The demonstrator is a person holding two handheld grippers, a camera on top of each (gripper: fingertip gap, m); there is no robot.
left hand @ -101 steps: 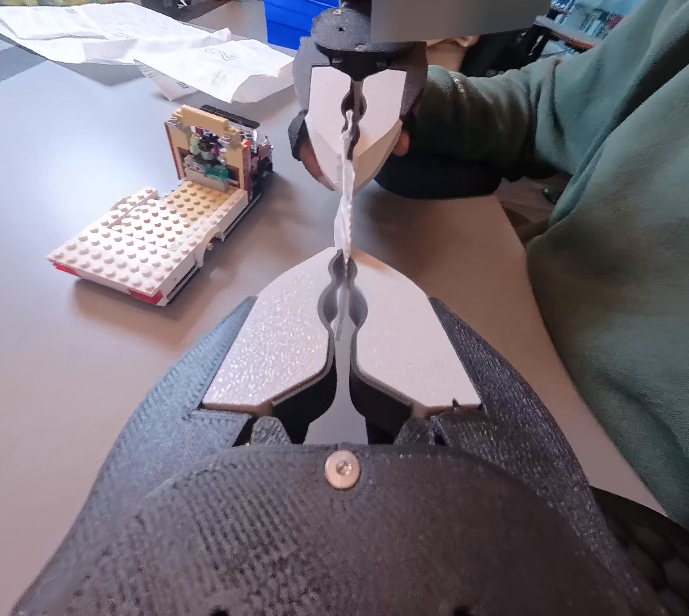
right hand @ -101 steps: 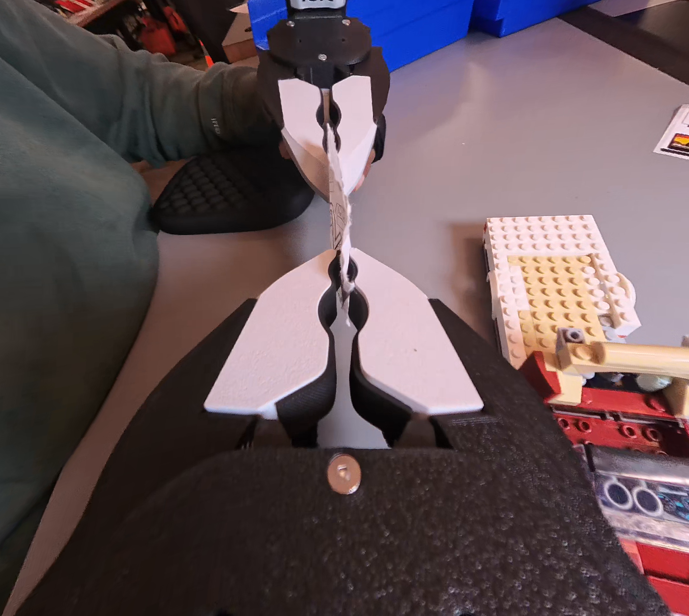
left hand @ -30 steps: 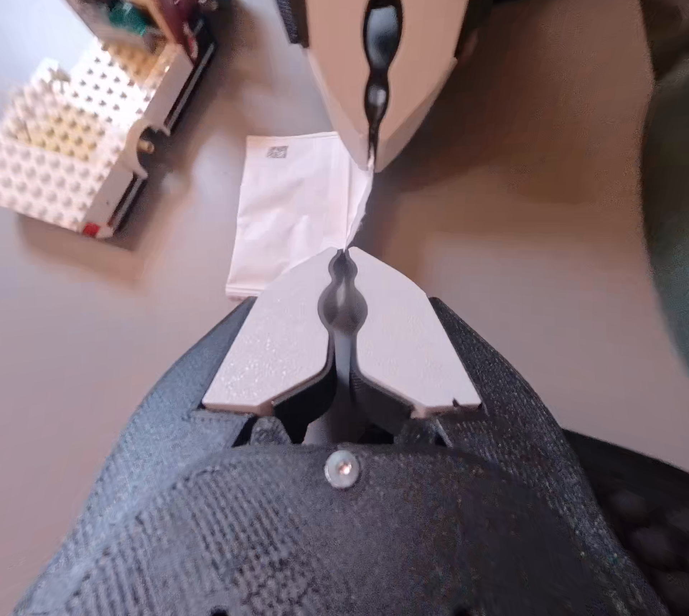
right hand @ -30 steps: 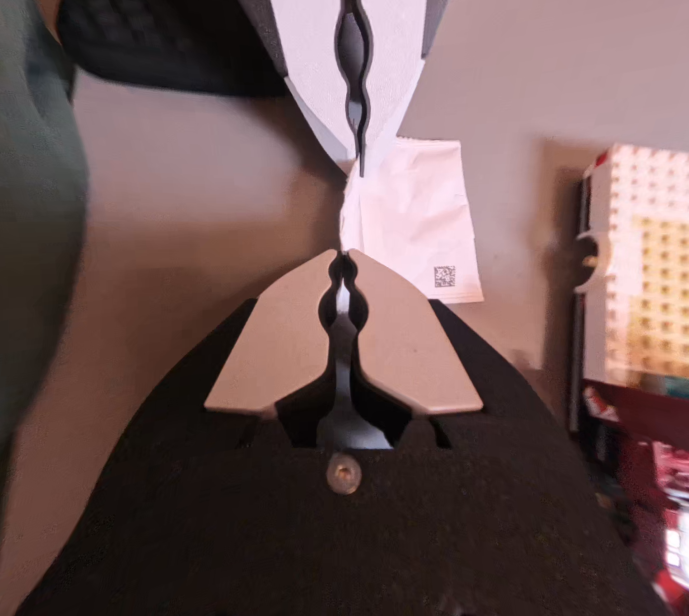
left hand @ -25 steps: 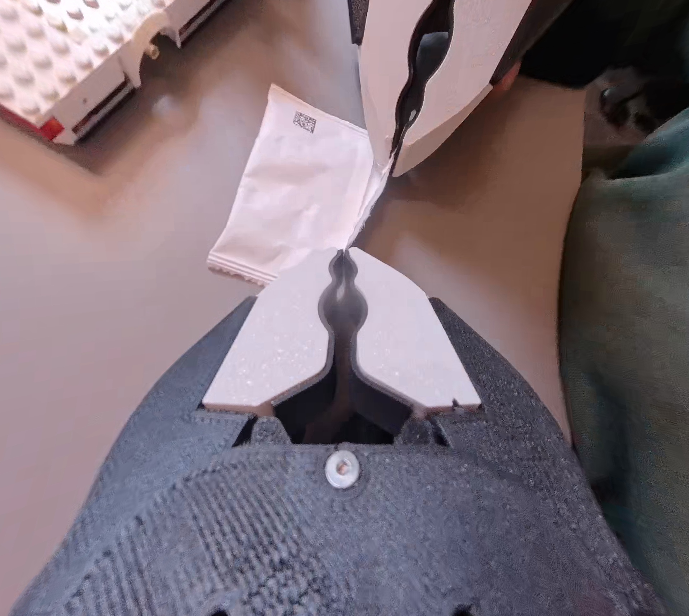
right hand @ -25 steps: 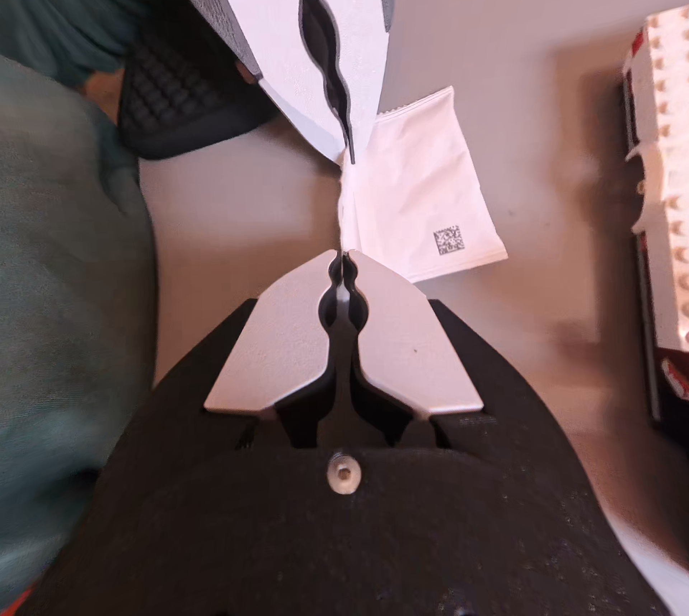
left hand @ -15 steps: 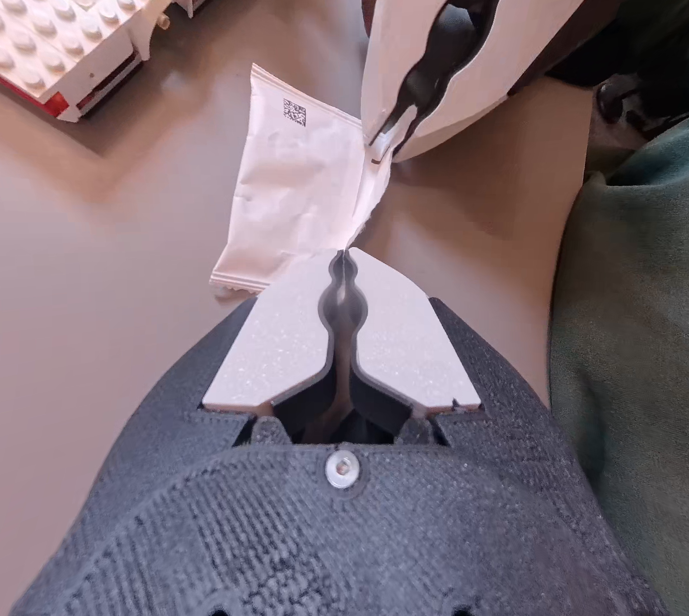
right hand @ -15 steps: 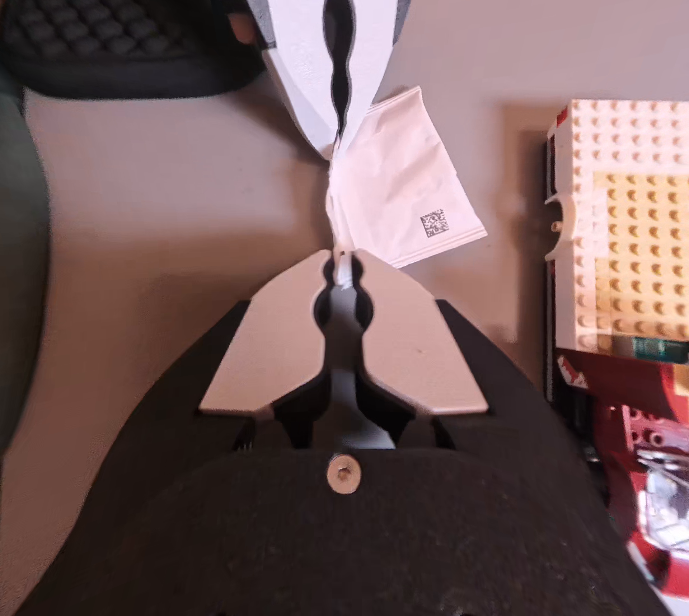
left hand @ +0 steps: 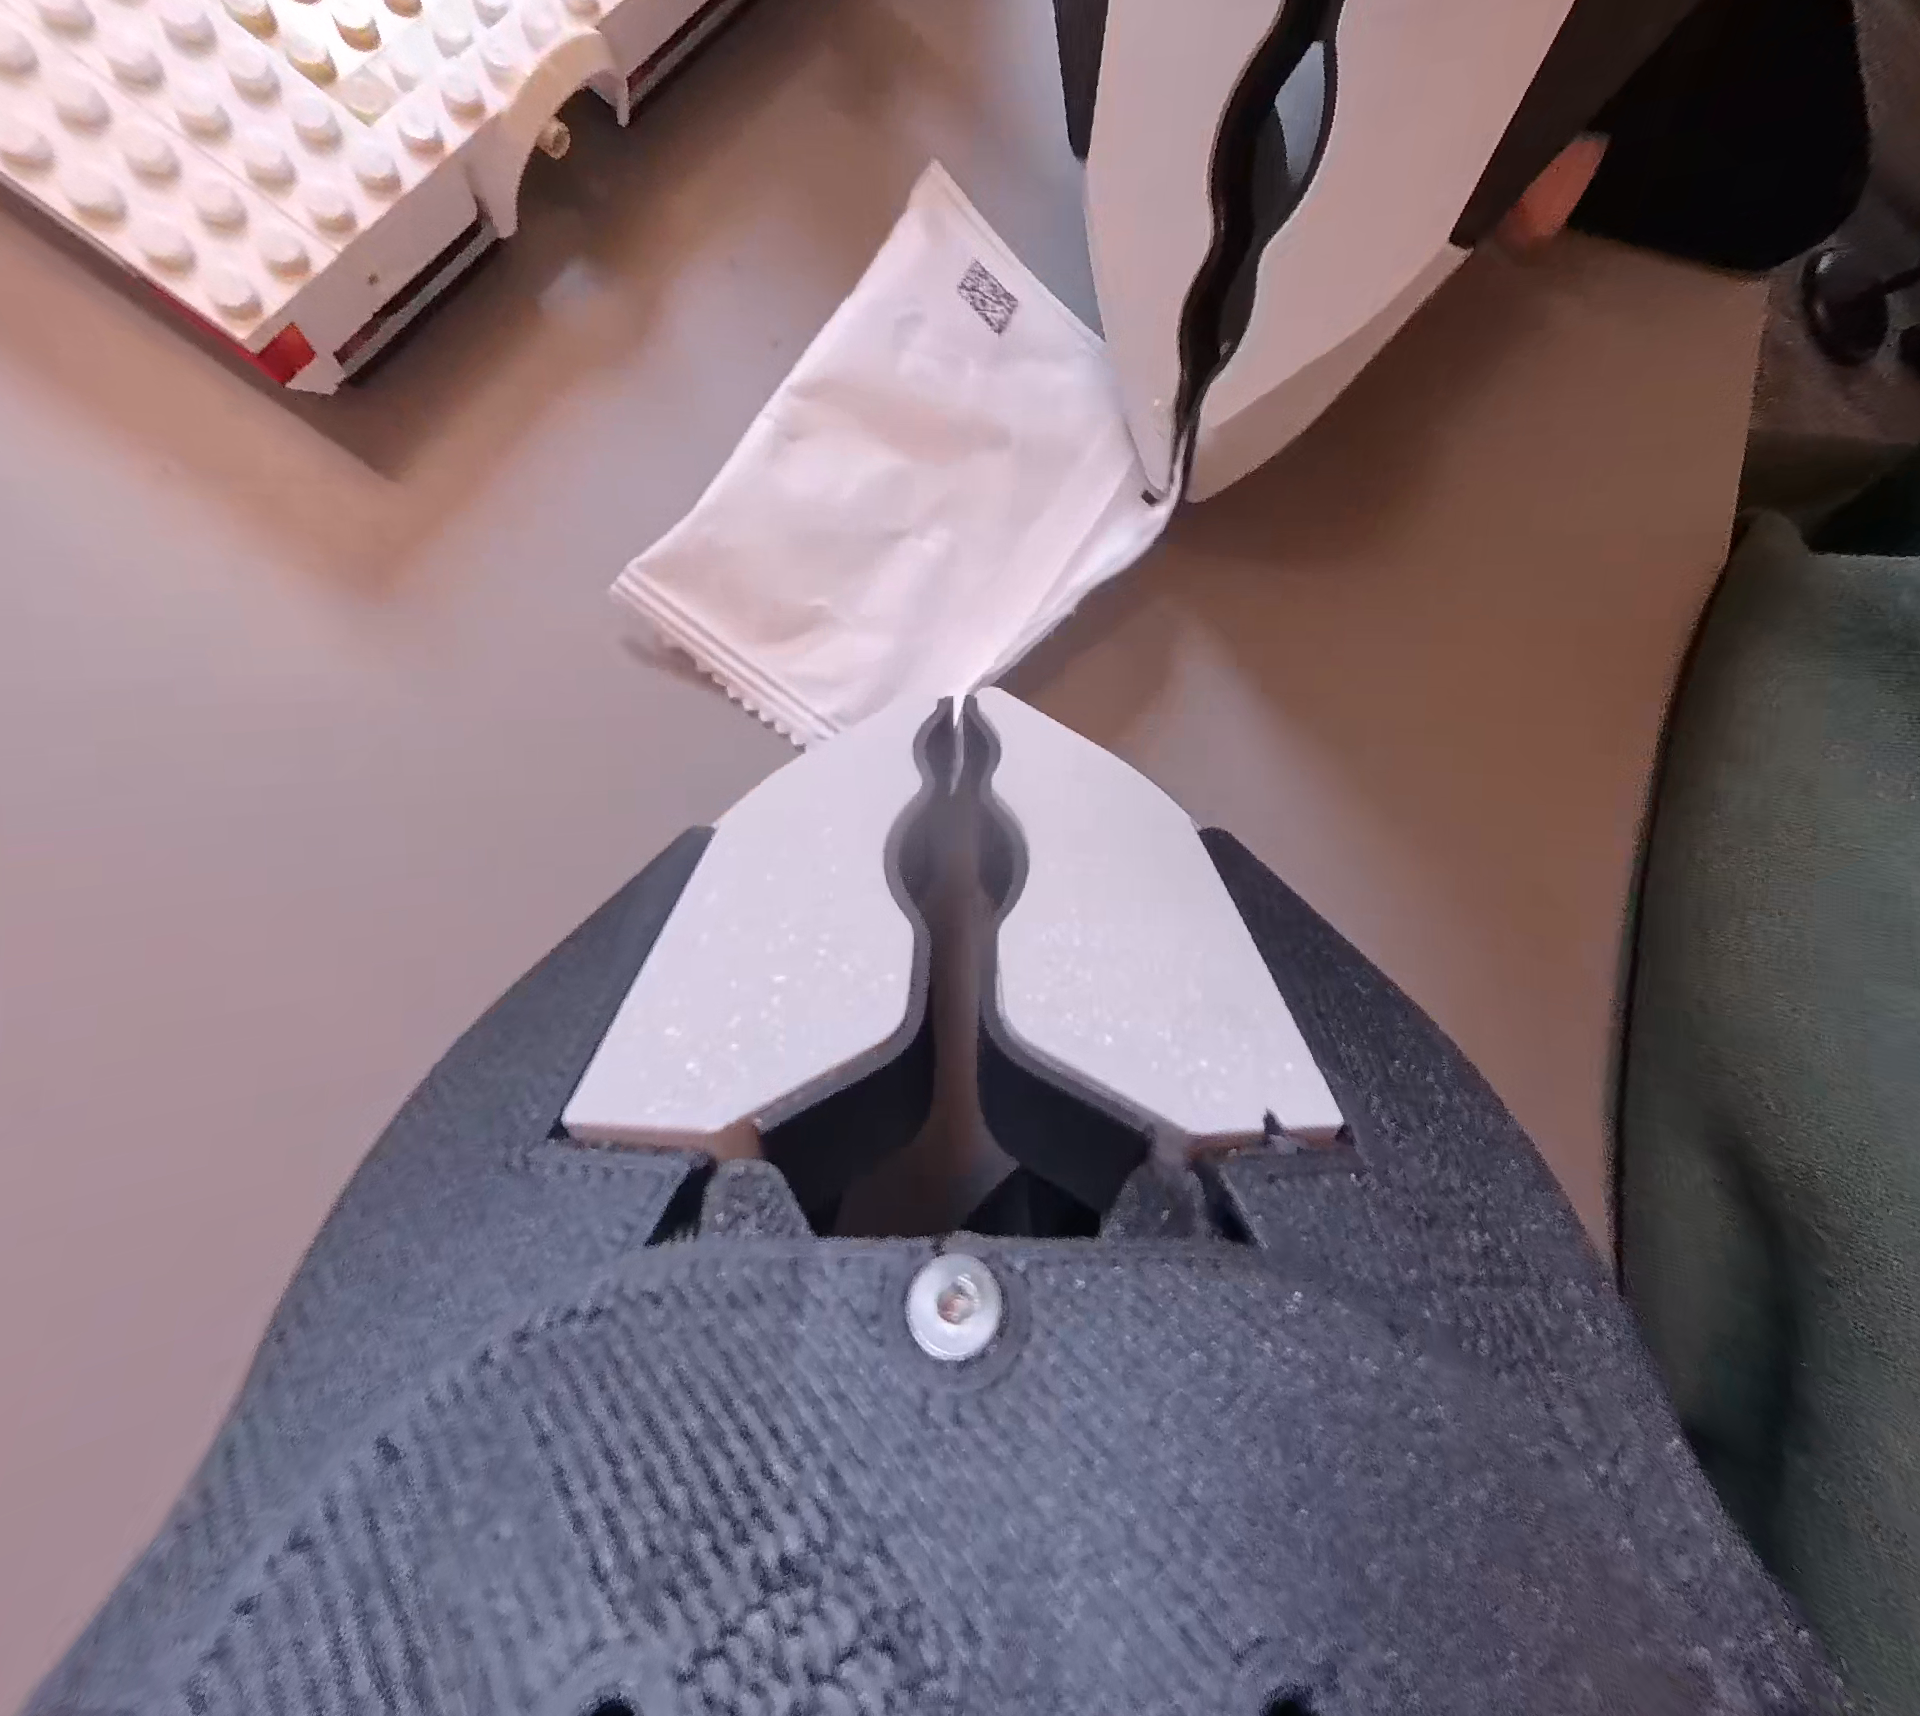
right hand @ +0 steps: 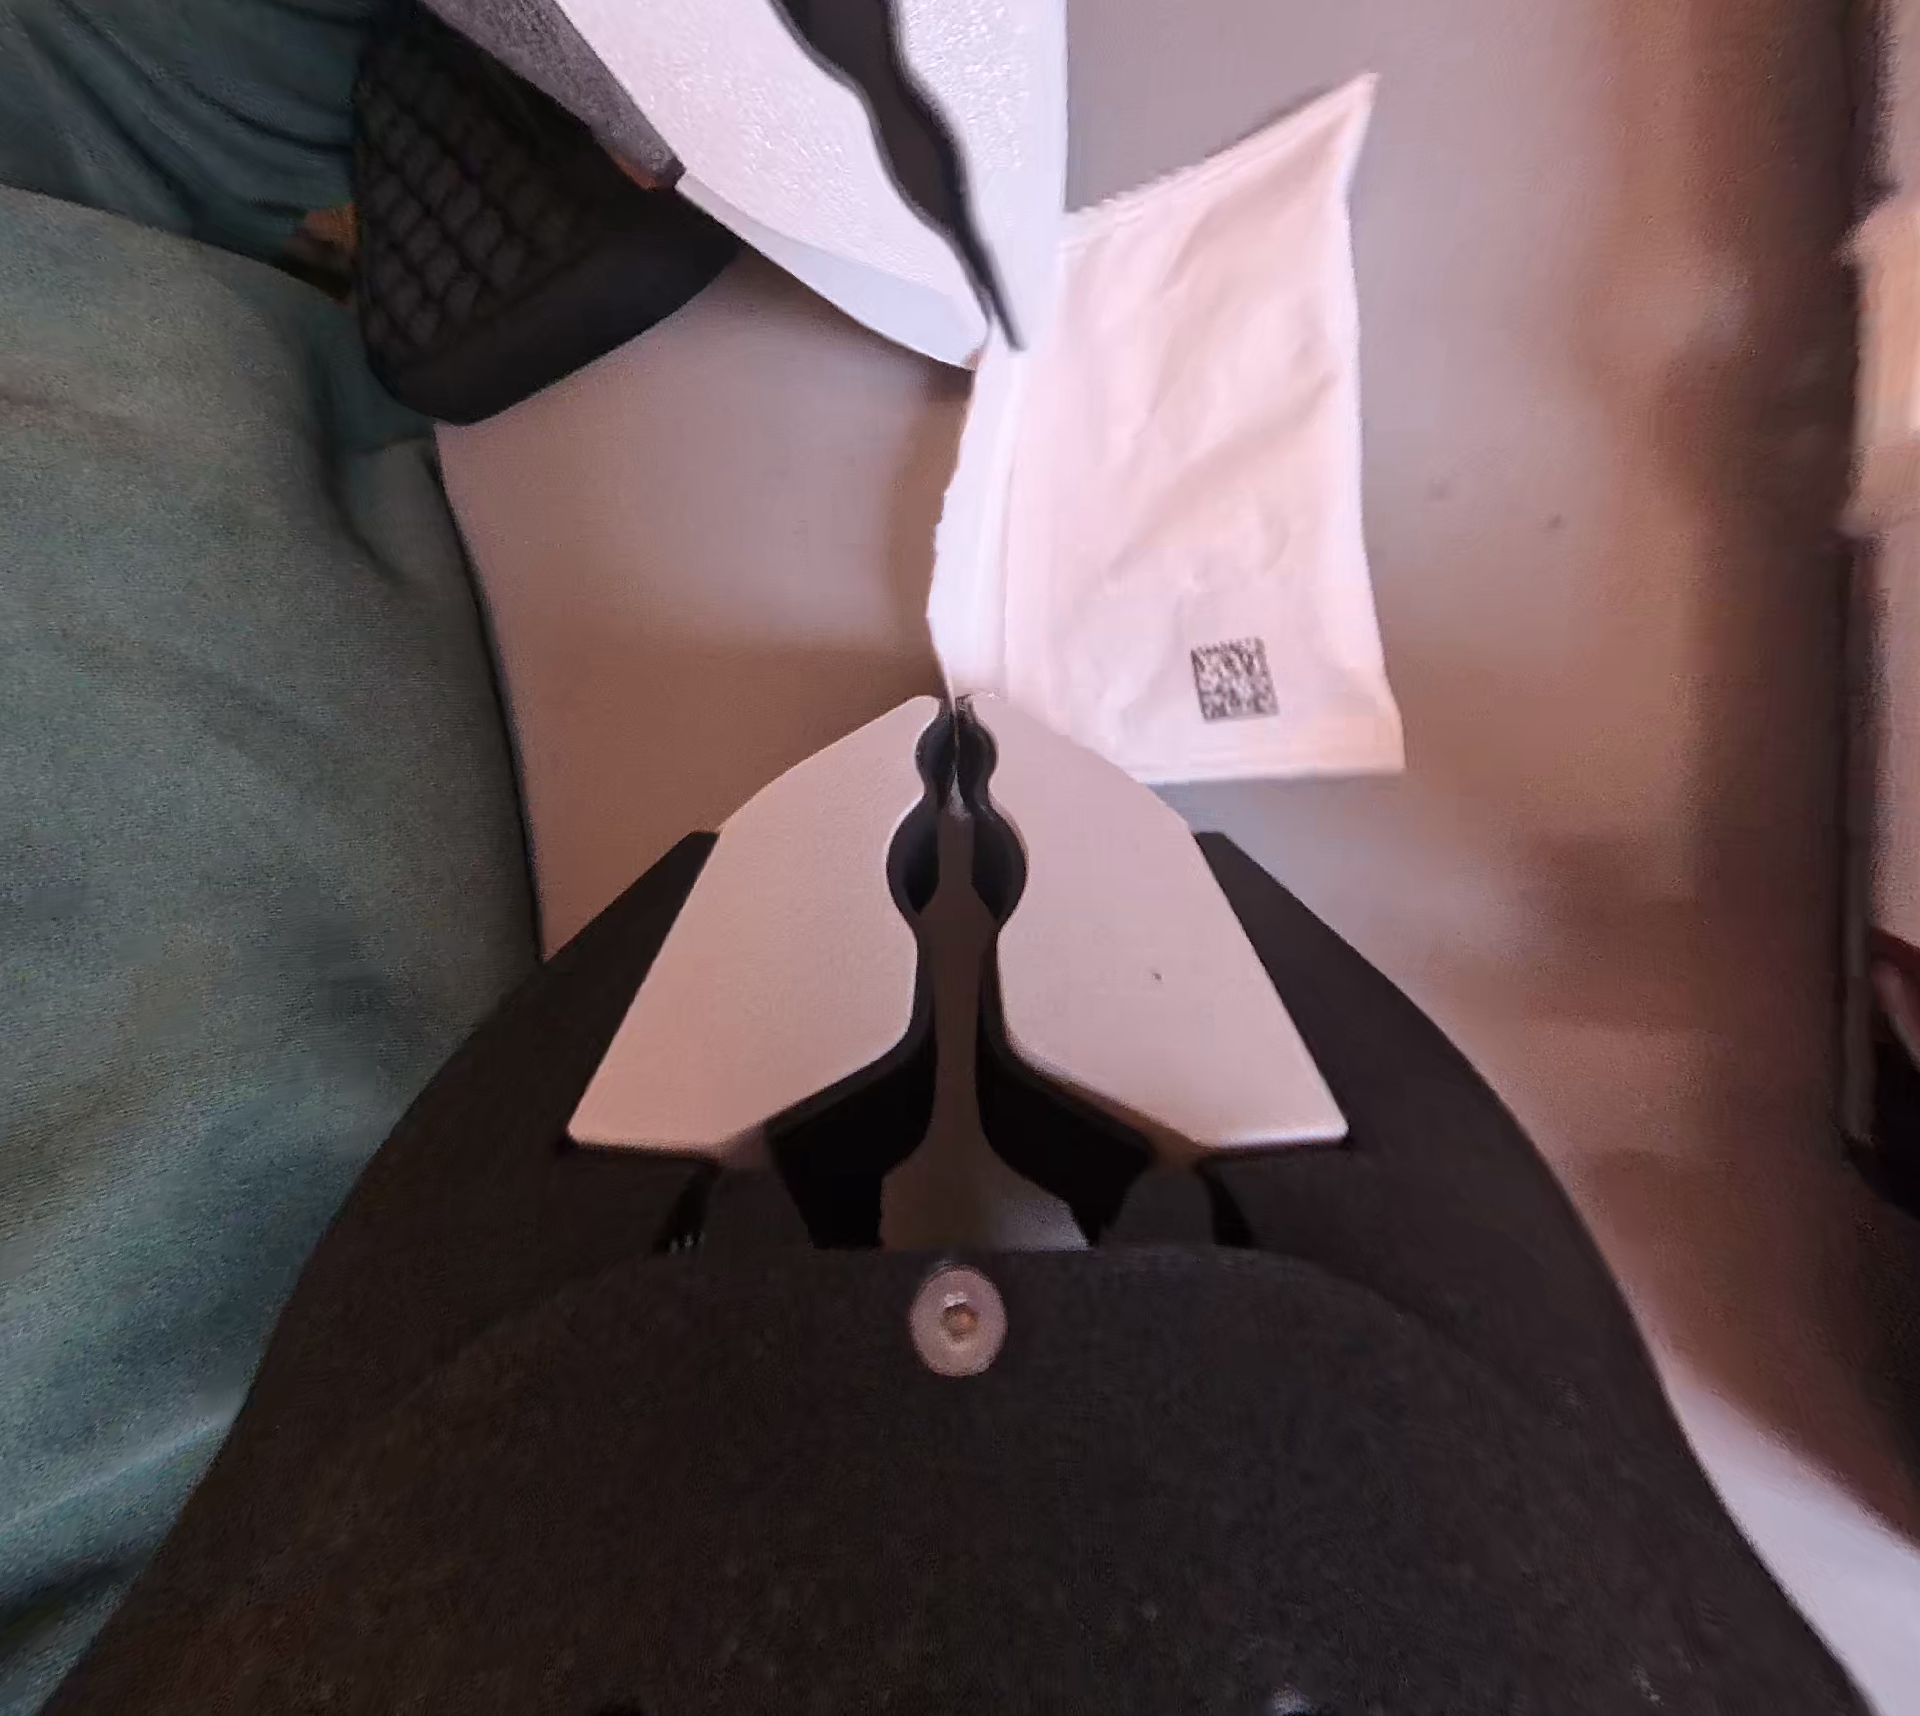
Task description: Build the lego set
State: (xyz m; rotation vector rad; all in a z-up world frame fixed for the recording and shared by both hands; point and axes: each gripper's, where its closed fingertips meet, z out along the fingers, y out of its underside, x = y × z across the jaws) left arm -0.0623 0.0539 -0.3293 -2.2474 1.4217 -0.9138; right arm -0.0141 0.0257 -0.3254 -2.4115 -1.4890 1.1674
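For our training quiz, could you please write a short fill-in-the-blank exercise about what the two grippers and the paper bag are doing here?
1. Both the left gripper and the right gripper pinch the white ____ bag.
2. The bag's printed square code is ____ in colour.
3. The studded lego model rests on the ____.

Missing words: paper; black; table

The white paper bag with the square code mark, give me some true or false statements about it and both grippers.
1. Both the left gripper and the right gripper pinch the white paper bag. True.
2. The bag lies on top of the white studded lego build. False: it hangs beside it, above the grey table.
3. The bag's top edge is torn open. True.
4. The left gripper gapes wide. False: it is shut.
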